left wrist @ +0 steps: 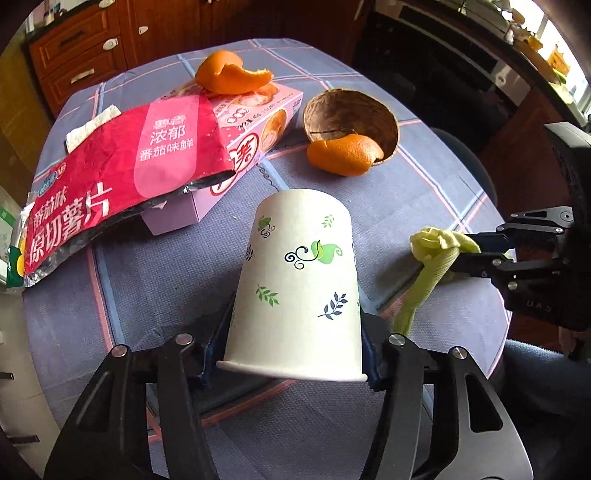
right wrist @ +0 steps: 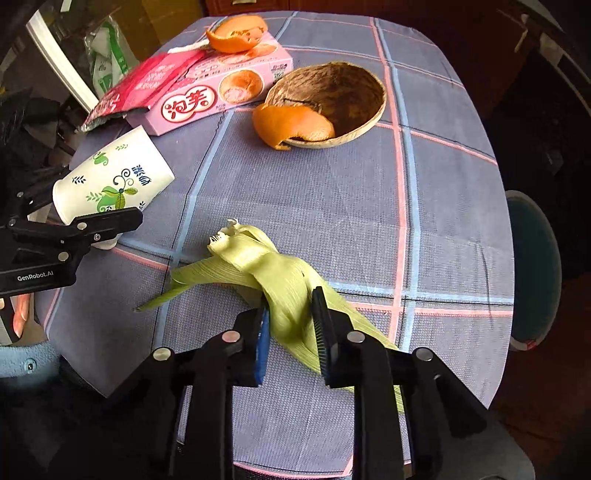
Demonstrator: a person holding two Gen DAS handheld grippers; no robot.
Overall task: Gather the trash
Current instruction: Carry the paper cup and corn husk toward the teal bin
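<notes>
A white paper cup point(left wrist: 299, 280) with green leaf prints lies between the fingers of my left gripper point(left wrist: 295, 350), which is shut on it near the rim. The right wrist view shows the same cup point(right wrist: 114, 177) at the left edge, held above the cloth. My right gripper point(right wrist: 290, 328) is shut on a pale green corn husk point(right wrist: 273, 273), pinching its middle just above the table. In the left wrist view the husk point(left wrist: 432, 258) hangs from those fingers at the right.
A pink snack box point(right wrist: 218, 88) with a red chip bag point(left wrist: 122, 173) over it sits at the far left. Orange peel point(right wrist: 236, 35) rests on the box. A brown coconut shell point(right wrist: 332, 99) holds another peel point(right wrist: 291, 125). The checked tablecloth point(right wrist: 369, 221) covers the table.
</notes>
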